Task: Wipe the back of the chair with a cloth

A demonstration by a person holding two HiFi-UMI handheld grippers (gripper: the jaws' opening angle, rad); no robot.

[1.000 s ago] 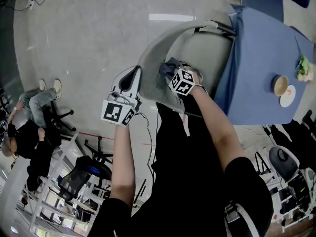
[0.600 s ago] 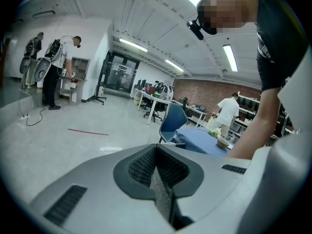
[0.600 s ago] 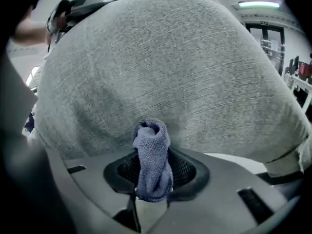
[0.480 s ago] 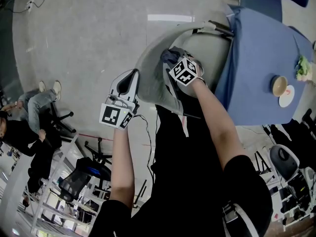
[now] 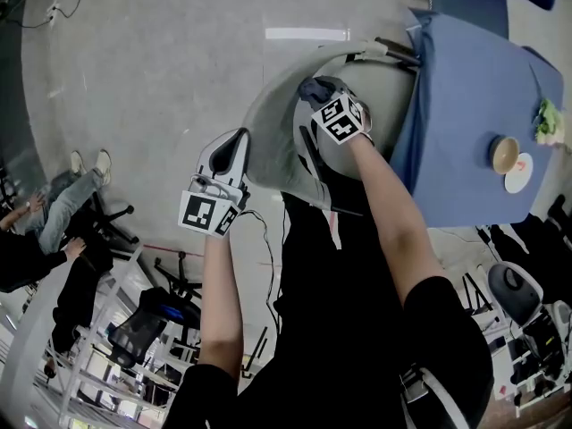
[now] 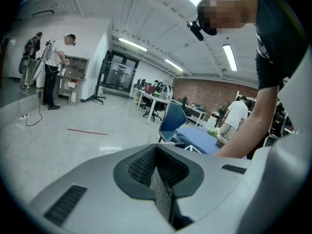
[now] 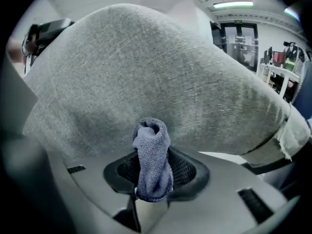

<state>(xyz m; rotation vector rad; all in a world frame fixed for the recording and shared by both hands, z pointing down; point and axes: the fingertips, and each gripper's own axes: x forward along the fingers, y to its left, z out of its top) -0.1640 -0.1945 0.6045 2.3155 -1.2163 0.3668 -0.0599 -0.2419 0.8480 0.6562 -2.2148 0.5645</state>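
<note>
Fingers (image 7: 187,172) pinch cloth (image 7: 153,162), chair back (image 7: 146,72) close ahead

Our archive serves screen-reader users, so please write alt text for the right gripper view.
The right gripper holds a bunched blue-grey cloth between its shut jaws, pointed at the grey fabric chair back that fills most of the frame. Glass doors of an office show beyond the chair at the upper right.
</note>
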